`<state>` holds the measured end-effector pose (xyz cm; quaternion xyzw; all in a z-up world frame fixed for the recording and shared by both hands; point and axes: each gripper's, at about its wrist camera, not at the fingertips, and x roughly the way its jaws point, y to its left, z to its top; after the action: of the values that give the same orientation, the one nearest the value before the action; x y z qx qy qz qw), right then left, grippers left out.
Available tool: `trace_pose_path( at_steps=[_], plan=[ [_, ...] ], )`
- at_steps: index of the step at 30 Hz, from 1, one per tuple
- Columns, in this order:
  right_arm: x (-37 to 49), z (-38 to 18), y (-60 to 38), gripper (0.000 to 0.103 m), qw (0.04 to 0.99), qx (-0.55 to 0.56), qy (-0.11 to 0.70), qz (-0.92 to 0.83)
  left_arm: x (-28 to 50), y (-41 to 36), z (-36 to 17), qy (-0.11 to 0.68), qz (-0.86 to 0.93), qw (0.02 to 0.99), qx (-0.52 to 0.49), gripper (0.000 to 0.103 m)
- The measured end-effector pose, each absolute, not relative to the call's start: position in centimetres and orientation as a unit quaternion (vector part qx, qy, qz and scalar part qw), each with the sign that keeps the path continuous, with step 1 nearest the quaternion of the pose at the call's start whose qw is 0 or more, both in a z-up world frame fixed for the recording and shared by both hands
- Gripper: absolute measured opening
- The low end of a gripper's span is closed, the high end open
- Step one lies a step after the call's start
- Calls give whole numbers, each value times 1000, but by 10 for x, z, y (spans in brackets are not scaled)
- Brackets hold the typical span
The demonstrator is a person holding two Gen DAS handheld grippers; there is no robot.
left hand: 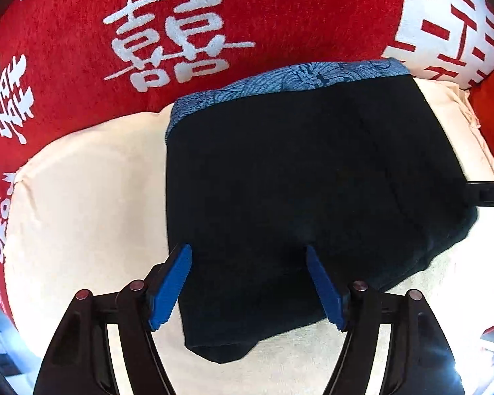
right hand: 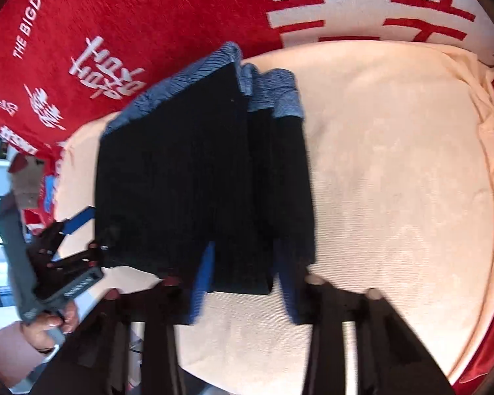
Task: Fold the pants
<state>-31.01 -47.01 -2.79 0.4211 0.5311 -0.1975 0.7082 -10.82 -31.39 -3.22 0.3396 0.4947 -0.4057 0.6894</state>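
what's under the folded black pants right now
The pants lie on a cream cloth, which rests on a red blanket with white lettering. Whatever lies directly beneath the pants is covered, and so is anything under the cloth.

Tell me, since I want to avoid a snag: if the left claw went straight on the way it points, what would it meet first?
Most likely the folded black pants. The left claw stands open right over their near edge, nothing between. How far above them it is, the view does not show.
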Motion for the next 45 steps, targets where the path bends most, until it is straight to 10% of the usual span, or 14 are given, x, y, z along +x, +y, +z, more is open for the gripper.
trace_pose_path(
  at_steps=[2,9,19,45],
  plan=[
    [-316,-23,-472,6,711,414,531,-203,-115,-313,-32,499,-417,682,334,73],
    [-325,-10,-459,7,709,368,545,-255,-116,-318,-36,508,-416,679,329,76],
    [-265,-15,-425,41,735,299,565,-228,-111,-318,-32,519,-404,683,317,77],
    [-280,-16,-425,49,721,317,568,-238,-70,-301,-43,572,-380,674,274,77]
  ],
)
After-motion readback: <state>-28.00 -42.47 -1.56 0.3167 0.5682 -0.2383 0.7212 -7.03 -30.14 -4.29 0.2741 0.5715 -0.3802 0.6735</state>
